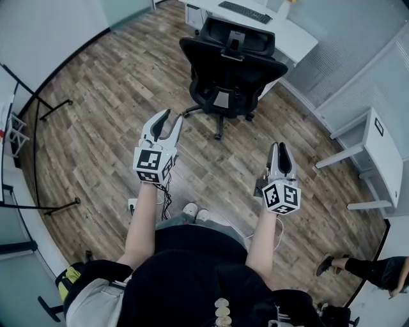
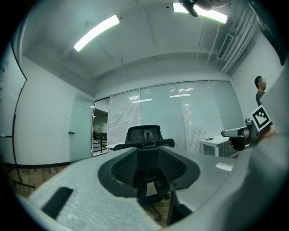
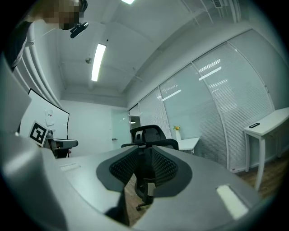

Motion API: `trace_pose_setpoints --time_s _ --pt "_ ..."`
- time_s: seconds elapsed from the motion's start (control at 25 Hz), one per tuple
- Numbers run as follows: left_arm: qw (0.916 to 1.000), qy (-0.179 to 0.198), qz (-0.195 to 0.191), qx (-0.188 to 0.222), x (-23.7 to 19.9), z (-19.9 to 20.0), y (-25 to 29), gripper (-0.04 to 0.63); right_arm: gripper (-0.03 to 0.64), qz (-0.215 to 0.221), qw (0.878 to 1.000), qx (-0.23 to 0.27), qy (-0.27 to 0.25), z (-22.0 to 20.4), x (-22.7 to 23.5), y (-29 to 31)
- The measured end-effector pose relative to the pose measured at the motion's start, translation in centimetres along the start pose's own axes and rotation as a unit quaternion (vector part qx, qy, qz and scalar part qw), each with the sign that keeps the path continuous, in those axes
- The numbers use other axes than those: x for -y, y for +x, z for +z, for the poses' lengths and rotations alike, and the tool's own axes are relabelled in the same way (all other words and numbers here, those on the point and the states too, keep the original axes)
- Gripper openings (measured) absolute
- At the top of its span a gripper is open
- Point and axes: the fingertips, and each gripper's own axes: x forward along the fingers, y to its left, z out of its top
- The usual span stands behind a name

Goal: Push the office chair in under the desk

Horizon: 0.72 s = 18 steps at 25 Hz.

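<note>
A black office chair [image 1: 230, 64] stands on the wood floor with its back toward me, in front of the white desk [image 1: 297, 38] at the far side. It is pulled out from the desk edge. My left gripper [image 1: 171, 119] is held out short of the chair, its jaws apart and nothing between them. My right gripper [image 1: 279, 148] is lower and to the right, jaws narrowly apart and empty. In the left gripper view the chair [image 2: 144, 135] shows through the gap of the left gripper [image 2: 149, 180]. The right gripper [image 3: 144, 176] likewise frames the chair [image 3: 149, 133].
A keyboard [image 1: 246, 11] lies on the desk. A second white desk [image 1: 383, 153] stands at the right. Black stand legs [image 1: 45, 108] run along the left wall. Another person's leg [image 1: 358, 265] is at the bottom right. Bare wood floor lies between me and the chair.
</note>
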Motion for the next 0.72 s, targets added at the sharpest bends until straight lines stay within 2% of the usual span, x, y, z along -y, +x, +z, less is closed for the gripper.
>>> trace_pose_setpoints --time_s 0.08,0.24,0.72 --pt "1.0 -0.002 -0.001 0.0 0.3 -0.1 0.0 0.162 0.098 0.005 1.0 0.0 0.005 -0.1 0.1 0.0" --pt "1.0 -0.002 -0.001 -0.007 0.9 -0.4 -0.1 0.173 0.121 0.014 1.0 -0.003 0.01 -0.3 0.3 0.0" --pt "0.9993 -0.001 0.023 -0.031 1.7 -2.8 -1.1 0.181 0.133 0.042 0.999 -0.013 0.024 -1.9 1.2 0.9"
